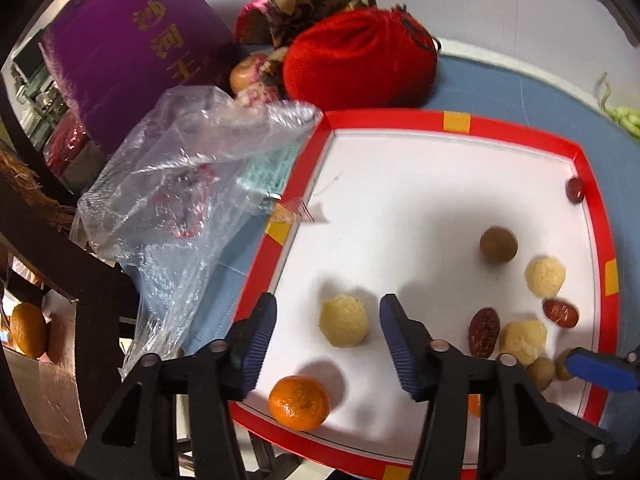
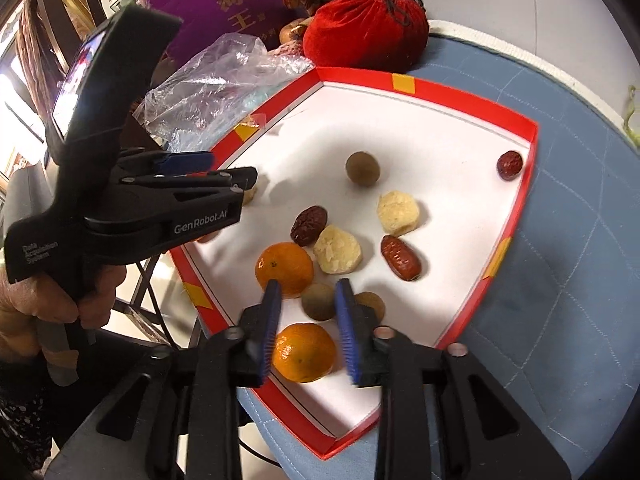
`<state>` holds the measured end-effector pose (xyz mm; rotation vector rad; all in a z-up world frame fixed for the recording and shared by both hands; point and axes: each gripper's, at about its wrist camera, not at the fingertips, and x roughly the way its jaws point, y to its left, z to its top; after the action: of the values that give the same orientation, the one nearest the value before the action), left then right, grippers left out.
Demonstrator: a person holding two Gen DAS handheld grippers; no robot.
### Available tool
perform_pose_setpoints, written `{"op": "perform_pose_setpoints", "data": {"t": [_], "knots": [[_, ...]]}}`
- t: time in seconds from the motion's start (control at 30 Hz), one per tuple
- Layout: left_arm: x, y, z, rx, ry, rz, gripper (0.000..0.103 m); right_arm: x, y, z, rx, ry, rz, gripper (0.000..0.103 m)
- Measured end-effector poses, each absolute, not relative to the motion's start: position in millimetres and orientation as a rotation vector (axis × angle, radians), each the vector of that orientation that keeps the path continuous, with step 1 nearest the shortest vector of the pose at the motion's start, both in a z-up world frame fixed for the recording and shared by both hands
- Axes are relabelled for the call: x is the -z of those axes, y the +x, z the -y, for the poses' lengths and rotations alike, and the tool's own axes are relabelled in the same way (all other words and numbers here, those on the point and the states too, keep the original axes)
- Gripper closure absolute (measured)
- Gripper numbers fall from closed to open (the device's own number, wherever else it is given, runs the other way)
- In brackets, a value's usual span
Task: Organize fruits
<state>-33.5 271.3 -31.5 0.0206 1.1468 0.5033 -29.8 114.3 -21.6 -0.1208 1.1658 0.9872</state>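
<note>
We see left gripper (image 1: 328,322) open, pale yellow lump (image 1: 343,321) between pads, untouched, on white tray (image 1: 400,120) floor. Right gripper (image 2: 306,320) open, astride orange (image 2: 304,352) near tray's front edge. Each hand nearest own fruit; no long axis.

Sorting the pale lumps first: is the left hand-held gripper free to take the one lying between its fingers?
Probably yes: the left hand-held gripper is open around the pale lump, with bare tray beside it.

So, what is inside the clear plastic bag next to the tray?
Through the clear plastic bag something dark red shows, blurred by the crinkled film. What it is cannot be told; the folds cover the rest.
</note>
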Motion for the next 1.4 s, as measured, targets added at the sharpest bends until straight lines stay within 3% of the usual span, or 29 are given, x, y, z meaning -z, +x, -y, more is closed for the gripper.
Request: {"op": "perform_pose_setpoints", "data": {"t": [0.1, 0.2, 0.5, 0.73, 0.97, 1.1, 1.17, 1.27, 1.4], "knots": [[22.2, -35.2, -267.7, -0.494, 0.001, -1.106, 0.038, 10.5, -21.3, -102.4, -0.959, -0.089, -1.14, 0.069], [9.7, -40.2, -257.6, -0.492, -0.011, -1.043, 0.033, -1.7, -14.1, -85.4, -0.894, -0.067, -1.094, 0.059], [-20.9, -71.3, -210.5, -0.509, 0.058, -0.898, 0.028, -29.2, -30.9, -48.3, -0.818, -0.07, -0.98, 0.059], [-52.8, -127.7, -177.5, -0.548, 0.072, -0.756, 0.016, -46.0, -70.6, -29.6, -0.804, -0.067, -0.873, 0.059], [-82.5, -171.9, -158.8, -0.566, 0.012, -0.72, 0.015, -64.4, -99.4, -3.7, -0.814, -0.01, -0.773, 0.055], [-100.7, -199.2, -148.3, -0.593, 0.014, -0.652, 0.008, -76.3, -115.6, 5.4, -0.833, -0.006, -0.714, 0.054], [-110.4, -213.7, -142.2, -0.601, 0.02, -0.618, 0.006, -81.9, -124.2, 11.6, -0.829, 0.011, -0.682, 0.048], [-122.3, -234.0, -132.1, -0.601, 0.029, -0.591, 0.003, -85.7, -137.5, 22.0, -0.791, 0.059, -0.633, 0.023], [-131.4, -255.2, -122.7, -0.61, 0.017, -0.597, 0.002, -89.0, -154.3, 22.9, -0.756, 0.024, -0.589, 0.02]]}}
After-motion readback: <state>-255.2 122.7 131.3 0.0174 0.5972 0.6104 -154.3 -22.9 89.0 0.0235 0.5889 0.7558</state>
